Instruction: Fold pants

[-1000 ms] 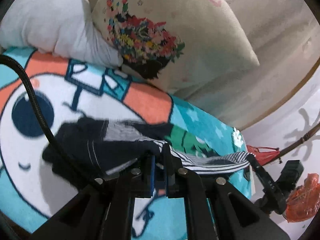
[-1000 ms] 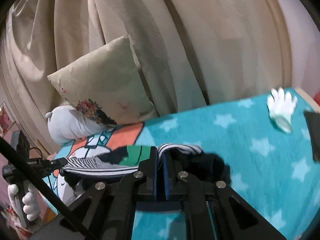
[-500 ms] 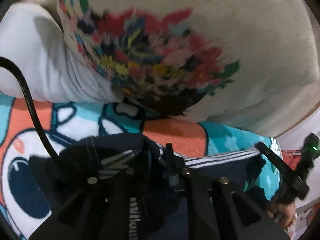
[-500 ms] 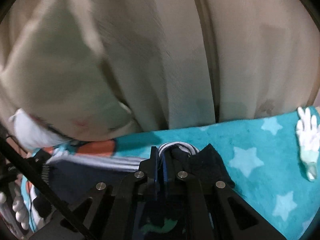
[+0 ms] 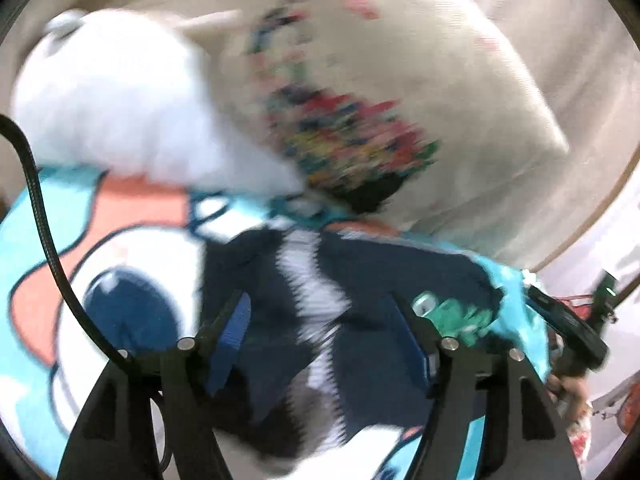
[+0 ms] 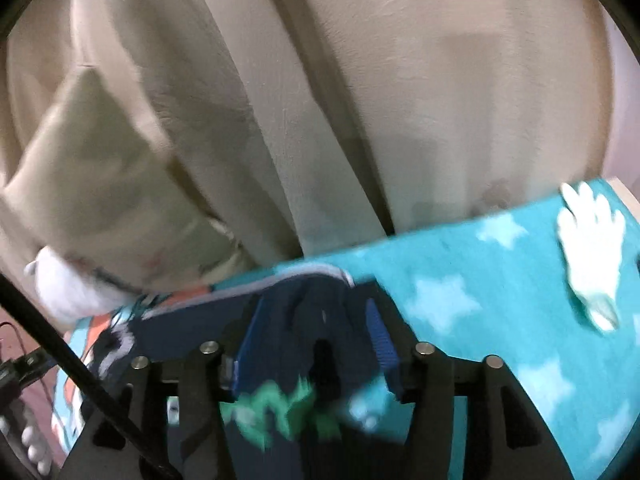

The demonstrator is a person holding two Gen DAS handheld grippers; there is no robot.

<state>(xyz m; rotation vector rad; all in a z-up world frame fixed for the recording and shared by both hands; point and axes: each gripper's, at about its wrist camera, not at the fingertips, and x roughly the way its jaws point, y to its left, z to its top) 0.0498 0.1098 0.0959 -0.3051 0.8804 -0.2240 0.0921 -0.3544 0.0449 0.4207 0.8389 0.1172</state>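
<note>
So, working left to right: my left gripper (image 5: 324, 340) has its jaws opening, blue pads spread either side of the dark navy pants with the white side stripe and green print (image 5: 360, 280), no longer pinching them. The pants lie on the turquoise cartoon-print fleece blanket (image 5: 52, 216), just in front of the beige floral cushion (image 5: 380, 92) and the white plush pillow (image 5: 112, 100). Over on the right gripper (image 6: 316, 344) the jaws are opening too, with navy cloth lying between the pads but loose. I reckon the fold is laid down, so the trick now is backing both claws straight off without snagging the top layer, then smoothing the fold edge flat.
</note>
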